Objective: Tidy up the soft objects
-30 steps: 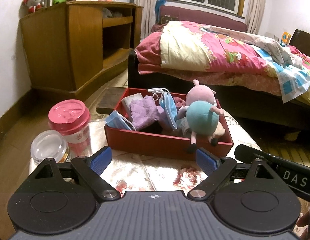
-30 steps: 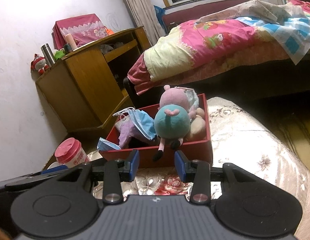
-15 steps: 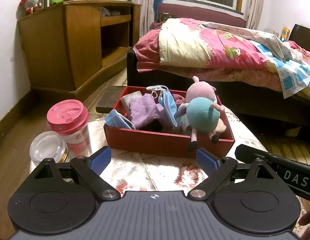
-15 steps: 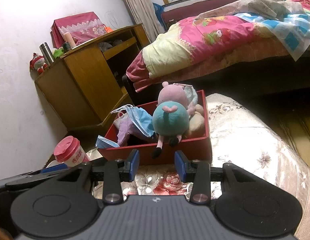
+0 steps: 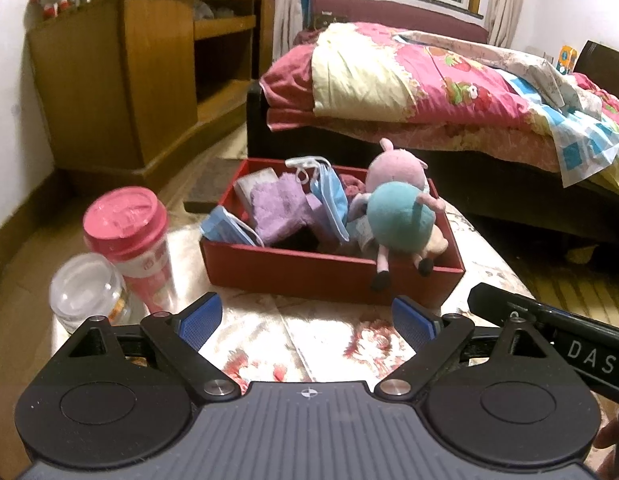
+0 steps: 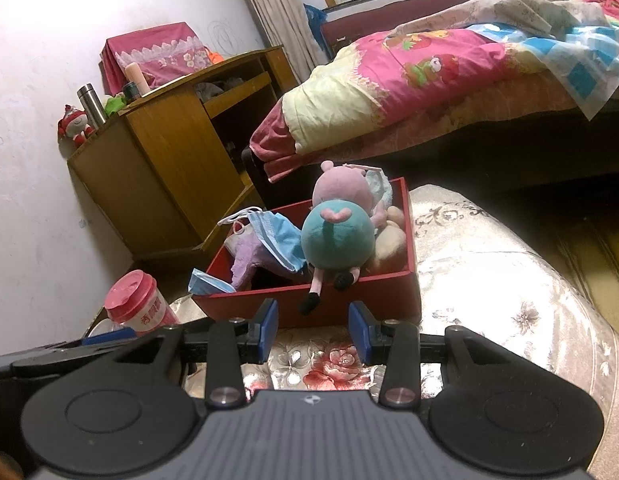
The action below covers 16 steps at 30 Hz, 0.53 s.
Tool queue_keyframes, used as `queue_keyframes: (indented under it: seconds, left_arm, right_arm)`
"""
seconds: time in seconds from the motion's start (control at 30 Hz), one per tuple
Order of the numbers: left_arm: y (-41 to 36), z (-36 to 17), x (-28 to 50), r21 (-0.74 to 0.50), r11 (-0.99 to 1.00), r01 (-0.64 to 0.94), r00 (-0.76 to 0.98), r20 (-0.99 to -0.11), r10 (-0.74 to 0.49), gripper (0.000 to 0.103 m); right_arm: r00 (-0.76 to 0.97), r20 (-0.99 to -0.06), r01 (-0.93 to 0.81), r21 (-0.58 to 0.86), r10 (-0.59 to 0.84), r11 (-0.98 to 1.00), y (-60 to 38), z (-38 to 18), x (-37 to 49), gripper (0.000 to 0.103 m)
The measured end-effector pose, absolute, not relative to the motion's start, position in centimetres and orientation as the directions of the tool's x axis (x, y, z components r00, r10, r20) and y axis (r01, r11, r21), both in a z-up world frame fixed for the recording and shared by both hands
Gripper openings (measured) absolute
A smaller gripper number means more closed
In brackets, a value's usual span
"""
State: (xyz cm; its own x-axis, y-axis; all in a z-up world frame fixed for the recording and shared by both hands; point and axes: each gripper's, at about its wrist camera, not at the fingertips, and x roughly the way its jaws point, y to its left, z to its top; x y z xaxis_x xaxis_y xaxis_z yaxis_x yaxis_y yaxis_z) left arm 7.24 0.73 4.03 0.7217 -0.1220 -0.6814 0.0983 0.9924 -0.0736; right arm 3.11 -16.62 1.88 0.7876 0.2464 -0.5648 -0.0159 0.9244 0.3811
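A red box (image 5: pixel 321 270) (image 6: pixel 373 296) stands on the floral-cloth table. It holds a pink and teal pig plush (image 5: pixel 401 216) (image 6: pixel 337 236), a purple cloth (image 5: pixel 279 210) (image 6: pixel 245 258) and blue face masks (image 5: pixel 329 200) (image 6: pixel 277 234). One mask (image 5: pixel 225 230) (image 6: pixel 207 284) hangs over the box's left rim. The plush's legs hang over the front rim. My left gripper (image 5: pixel 307 320) is open and empty, just short of the box. My right gripper (image 6: pixel 313 330) is open and empty, a narrower gap, in front of the plush.
A pink-lidded cup (image 5: pixel 131 240) (image 6: pixel 135 306) and a clear domed jar (image 5: pixel 85 286) stand left of the box. A bed (image 5: pixel 449 92) lies behind the table and a wooden cabinet (image 5: pixel 149 72) at the back left. The right gripper's body (image 5: pixel 557 340) sits beside my left one.
Both grippers have drawn back and risen slightly, so the box sits a little lower in view. Nothing was grasped or released.
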Motion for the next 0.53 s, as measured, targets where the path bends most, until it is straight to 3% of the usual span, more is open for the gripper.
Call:
queue_keyframes:
  seconds: [0.1,0.2,0.33,0.43,0.53]
  left_arm:
    - [1.0,3.8,7.3,-0.111,0.988,0.104,0.714,-0.683,-0.152,0.089]
    - [1.6,3.5,7.8,-0.147,0.984,0.1,0.697,-0.695,-0.175,0.097]
    - [2.9,3.4,7.6,-0.267,0.955,0.126,0.71,-0.648,-0.275,0.097]
    - [2.6,4.1,7.0,-0.205,0.971,0.125,0.76,-0.609,-0.226,0.097]
    - [2.4,4.7,6.3,-0.146,0.983,0.115,0.8,-0.573,-0.178,0.097]
  right_arm:
    - [0.79,-0.56,-0.018,0.386,0.25,0.922,-16.6,1.9,3.1,0.016]
    - [0.798,-0.545,-0.023,0.399,0.257,0.917,-16.8,2.0,2.9,0.016]
    - [0.82,-0.501,-0.041,0.434,0.278,0.9,-17.2,2.4,2.4,0.021]
    - [0.845,-0.458,-0.051,0.447,0.278,0.893,-17.6,3.0,1.9,0.024]
    - [0.854,-0.463,-0.018,0.426,0.235,0.905,-18.0,3.2,1.7,0.042]
